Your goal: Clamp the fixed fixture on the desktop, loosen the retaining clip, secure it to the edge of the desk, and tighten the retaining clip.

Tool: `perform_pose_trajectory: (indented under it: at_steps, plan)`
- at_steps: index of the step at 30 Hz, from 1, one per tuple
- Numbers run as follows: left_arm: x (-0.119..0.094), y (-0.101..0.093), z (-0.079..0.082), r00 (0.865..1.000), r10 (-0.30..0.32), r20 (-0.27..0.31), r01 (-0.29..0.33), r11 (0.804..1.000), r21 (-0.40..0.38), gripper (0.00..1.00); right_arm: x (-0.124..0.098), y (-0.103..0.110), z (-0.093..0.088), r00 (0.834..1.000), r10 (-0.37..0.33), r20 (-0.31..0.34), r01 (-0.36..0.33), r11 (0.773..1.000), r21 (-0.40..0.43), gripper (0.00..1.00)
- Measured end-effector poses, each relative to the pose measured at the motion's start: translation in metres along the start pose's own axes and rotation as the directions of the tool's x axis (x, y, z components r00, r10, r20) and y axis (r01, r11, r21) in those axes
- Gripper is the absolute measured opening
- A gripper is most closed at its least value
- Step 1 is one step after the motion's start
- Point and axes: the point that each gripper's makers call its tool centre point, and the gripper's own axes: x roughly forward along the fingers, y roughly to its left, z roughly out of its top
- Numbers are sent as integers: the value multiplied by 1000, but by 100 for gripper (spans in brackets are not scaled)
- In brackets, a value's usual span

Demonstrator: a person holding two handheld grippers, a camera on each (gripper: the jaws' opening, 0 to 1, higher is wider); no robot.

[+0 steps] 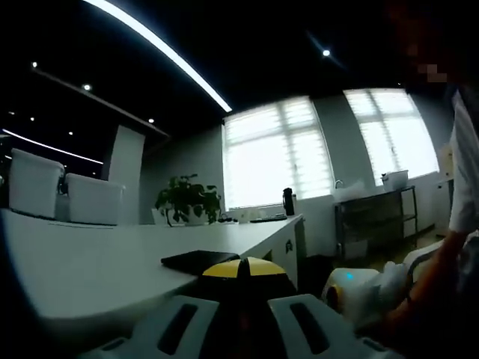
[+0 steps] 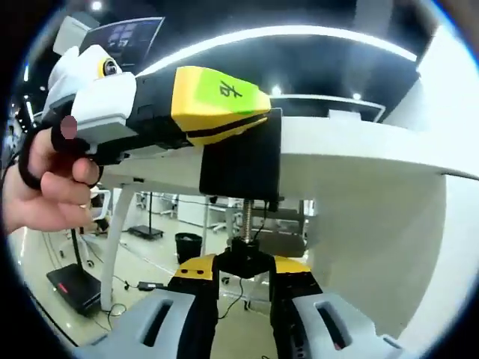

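Gripping the black fixture at the desk edge, the left gripper comes in from 10 o'clock in the right gripper view, yellow-tipped fingers closed on the clamp body, likely to hold it in place against the edge. Below, the right gripper has its fingers closed on the black knob of the threaded screw hanging under the desk, apparently to turn the retaining clip tight. A hand holds the left gripper's handle at 9 o'clock. Left gripper view: desk top stretches toward 10 o'clock, fixture's flat top plate lying on it just ahead of the fingers
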Motion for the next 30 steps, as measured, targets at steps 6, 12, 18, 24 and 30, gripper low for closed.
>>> perform_pose_trajectory:
  at_steps: [6,12,18,24,30]
  plan:
    - [0,0,1,1000,-5,10,5,1000,-22,2,6,-2,0,971,239,23,-238,971,-20,25]
    - [0,0,0,1000,-6,16,7,1000,-28,2,17,0,-2,924,381,-10,-381,924,-6,25]
    - [1,1,-1,1000,-5,12,5,1000,-29,2,9,-5,-9,953,301,-7,-300,950,86,28]
    - [1,2,0,1000,-5,10,6,999,-35,2,-46,-17,-49,987,-107,-121,129,974,187,31]
    - [1,2,0,1000,-4,19,5,999,-40,2,-46,-4,-17,981,-177,-74,184,977,107,38]
